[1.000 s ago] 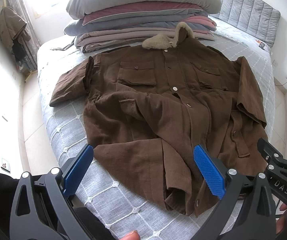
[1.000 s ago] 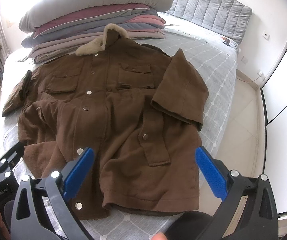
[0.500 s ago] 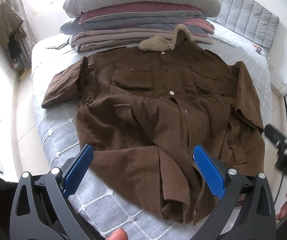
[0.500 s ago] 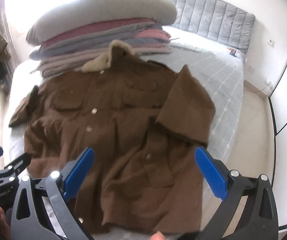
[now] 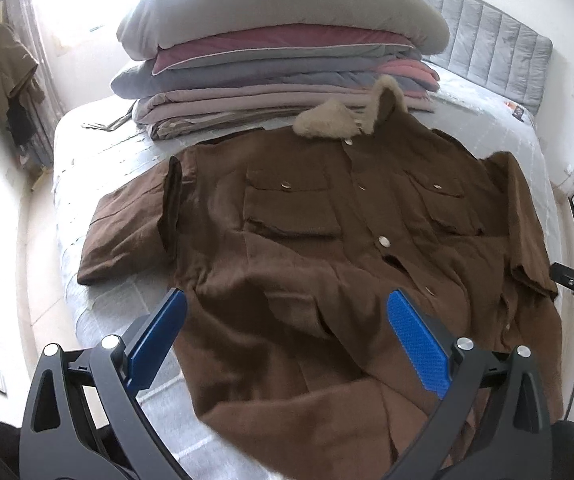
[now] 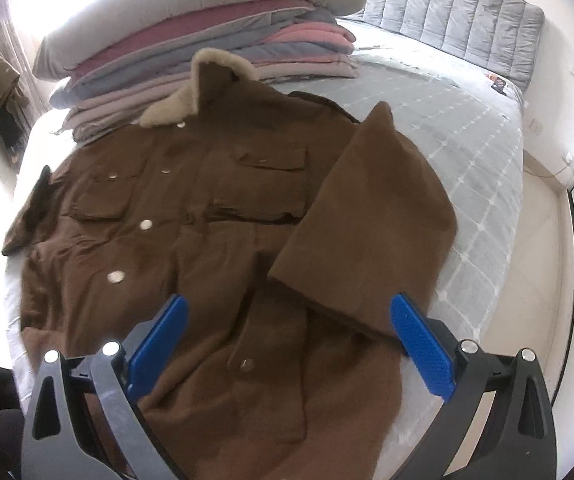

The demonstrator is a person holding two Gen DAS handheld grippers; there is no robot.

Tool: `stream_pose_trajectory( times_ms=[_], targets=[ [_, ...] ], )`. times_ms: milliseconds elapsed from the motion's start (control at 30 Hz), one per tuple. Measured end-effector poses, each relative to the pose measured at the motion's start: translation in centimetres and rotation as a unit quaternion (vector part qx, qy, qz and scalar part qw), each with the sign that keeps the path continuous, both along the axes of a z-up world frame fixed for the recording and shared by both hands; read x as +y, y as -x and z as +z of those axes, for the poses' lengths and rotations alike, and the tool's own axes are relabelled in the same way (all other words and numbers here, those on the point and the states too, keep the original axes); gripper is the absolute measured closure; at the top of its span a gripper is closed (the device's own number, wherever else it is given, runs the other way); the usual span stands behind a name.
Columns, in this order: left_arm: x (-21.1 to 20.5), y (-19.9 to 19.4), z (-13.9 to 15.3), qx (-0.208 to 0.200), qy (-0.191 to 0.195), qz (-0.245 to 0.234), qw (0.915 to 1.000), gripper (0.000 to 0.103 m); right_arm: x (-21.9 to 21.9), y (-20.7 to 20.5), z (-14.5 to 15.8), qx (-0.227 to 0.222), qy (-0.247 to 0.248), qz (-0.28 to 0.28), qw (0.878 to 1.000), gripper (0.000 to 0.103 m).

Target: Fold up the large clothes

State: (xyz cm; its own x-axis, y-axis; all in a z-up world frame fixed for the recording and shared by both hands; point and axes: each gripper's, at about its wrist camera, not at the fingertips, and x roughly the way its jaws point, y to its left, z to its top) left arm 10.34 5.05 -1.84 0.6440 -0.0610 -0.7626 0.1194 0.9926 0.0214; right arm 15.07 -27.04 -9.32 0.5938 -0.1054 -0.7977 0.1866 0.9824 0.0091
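Observation:
A large brown coat (image 5: 327, 248) with a beige fur collar (image 5: 327, 122) lies face up on the grey bed; it also shows in the right wrist view (image 6: 191, 248). Its left sleeve (image 5: 123, 232) lies out to the side. Its right sleeve (image 6: 371, 216) is folded across the body. My left gripper (image 5: 287, 332) is open and empty, above the coat's lower left part. My right gripper (image 6: 291, 336) is open and empty, above the lower right part near the sleeve cuff. Each gripper's tip shows at the edge of the other's view.
A stack of folded quilts and a pillow (image 5: 279, 64) sits at the back of the bed, just behind the collar. A grey padded headboard (image 6: 447, 16) is at the right. Floor (image 6: 535, 248) runs along the bed's right side. Clothes (image 5: 11, 80) hang at far left.
Both grippers have moved forward and lower over the coat, so it fills more of each view. Both stayed open. The coat has not moved.

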Motion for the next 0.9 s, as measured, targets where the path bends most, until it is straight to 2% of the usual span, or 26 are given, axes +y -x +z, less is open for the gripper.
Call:
stream_pose_trajectory(
  times_ms=[67, 167, 267, 300, 400, 467, 500, 667, 800, 900],
  targets=[
    [0.3, -0.7, -0.5, -0.002, -0.004, 0.002, 1.0000, 0.006, 0.1, -1.3, -1.0, 0.000, 0.002, -0.001, 1.000, 0.007],
    [0.6, -1.6, -1.5, -0.001, -0.005, 0.007, 1.0000, 0.006, 0.2, -4.0, -3.5, 0.018, 0.038, -0.014, 0.999, 0.019],
    [0.8, -2.3, -2.5, 0.003, -0.004, 0.015, 0.9999, 0.006, -0.4, -5.4, -5.3, 0.041, 0.047, -0.030, 0.998, 0.042],
    [0.9, -2.5, -2.8, 0.005, -0.001, 0.017, 0.9998, 0.006, -1.0, -5.8, -6.0, 0.053, 0.033, -0.036, 0.997, 0.051],
    [0.9, -3.0, -3.5, 0.014, -0.002, 0.017, 0.9998, 0.006, -2.1, -5.7, -6.3, 0.057, -0.001, -0.033, 0.998, 0.061],
    [0.8, -3.1, -3.7, 0.016, -0.006, 0.014, 0.9997, 0.006, -2.0, -5.3, -5.4, 0.055, 0.007, -0.016, 0.998, 0.076],
    [0.7, -3.2, -3.7, 0.015, -0.008, 0.013, 0.9998, 0.006, -1.9, -5.0, -5.0, 0.055, 0.024, -0.016, 0.998, 0.092],
    [0.7, -3.6, -3.0, 0.009, -0.017, 0.012, 0.9997, 0.006, -4.6, -3.5, -0.6, 0.035, 0.056, -0.014, 0.998, 0.095],
    [1.0, -4.1, -2.4, 0.004, -0.024, 0.018, 0.9996, 0.006, -9.4, -2.9, 4.2, 0.015, 0.124, -0.056, 0.991, 0.095],
    [1.4, -4.8, -1.9, 0.001, -0.026, 0.025, 0.9993, 0.006, -13.7, -2.6, 7.3, 0.005, 0.178, -0.103, 0.979, 0.095]
  ],
)
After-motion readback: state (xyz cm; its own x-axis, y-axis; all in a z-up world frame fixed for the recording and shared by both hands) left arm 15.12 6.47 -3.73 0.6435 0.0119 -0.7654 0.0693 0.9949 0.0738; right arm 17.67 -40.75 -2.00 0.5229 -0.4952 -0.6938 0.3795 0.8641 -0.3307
